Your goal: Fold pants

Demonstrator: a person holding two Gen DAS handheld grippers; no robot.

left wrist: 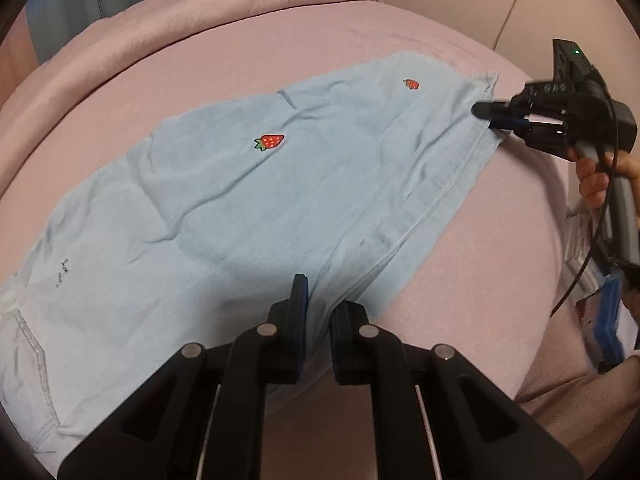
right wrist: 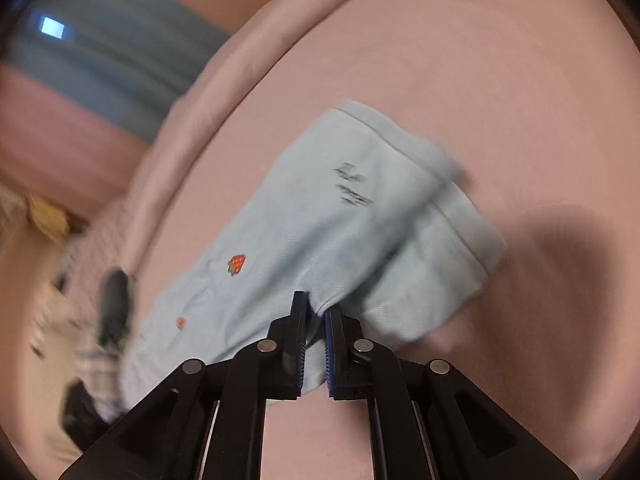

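Light blue pants (left wrist: 224, 200) with small red strawberry patches lie spread on a pink bed. My left gripper (left wrist: 320, 300) is shut on the near edge of the fabric, which bunches between its fingers. My right gripper (left wrist: 486, 114) shows in the left wrist view at the far hem of the leg, shut on that edge. In the blurred right wrist view the pants (right wrist: 320, 232) stretch away from my right gripper (right wrist: 318, 312), whose fingers pinch a fold of the cloth. Dark printed lettering shows near the waistband.
The pink bedsheet (left wrist: 480, 260) covers the whole surface, with a rolled pink duvet (left wrist: 200, 20) along the far side. A blue curtain (right wrist: 120, 72) hangs behind. A striped sleeve and dark shape (right wrist: 108, 320) blur at the left of the right wrist view.
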